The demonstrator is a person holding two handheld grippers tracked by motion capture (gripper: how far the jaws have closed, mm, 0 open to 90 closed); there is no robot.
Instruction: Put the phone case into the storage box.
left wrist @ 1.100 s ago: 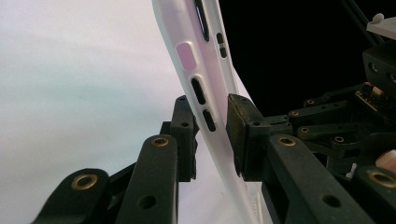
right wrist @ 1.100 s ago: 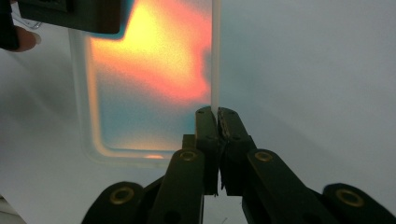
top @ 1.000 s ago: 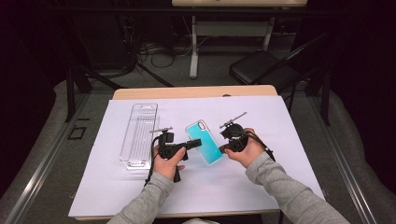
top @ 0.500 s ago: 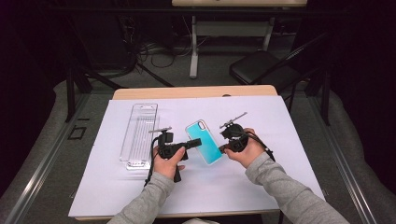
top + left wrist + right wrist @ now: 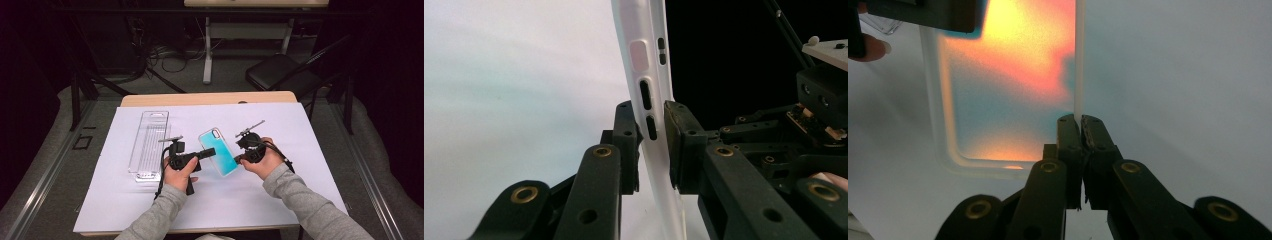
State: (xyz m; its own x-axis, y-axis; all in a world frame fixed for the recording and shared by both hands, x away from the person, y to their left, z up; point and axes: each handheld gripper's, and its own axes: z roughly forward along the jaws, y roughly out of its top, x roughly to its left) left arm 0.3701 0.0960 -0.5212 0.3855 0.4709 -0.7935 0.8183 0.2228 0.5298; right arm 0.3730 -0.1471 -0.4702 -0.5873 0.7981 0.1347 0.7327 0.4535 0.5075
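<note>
A teal phone case (image 5: 218, 150) is held just above the white sheet (image 5: 310, 150) between both grippers. My left gripper (image 5: 209, 153) comes in from the left, its jaws shut on the case's white side wall (image 5: 644, 75) by the button cut-outs. My right gripper (image 5: 240, 159) grips from the right, its jaws (image 5: 1079, 125) shut on the thin rim of the case (image 5: 1008, 90). From inside, the case glows orange and teal. The left gripper view shows the right gripper's body (image 5: 819, 100) beyond the case.
A clear plastic package (image 5: 149, 145) lies flat on the sheet left of my left hand. The sheet covers a wooden table (image 5: 210, 98). Beyond the table's far edge are a dark chair (image 5: 280, 75), a desk leg and cables on the floor.
</note>
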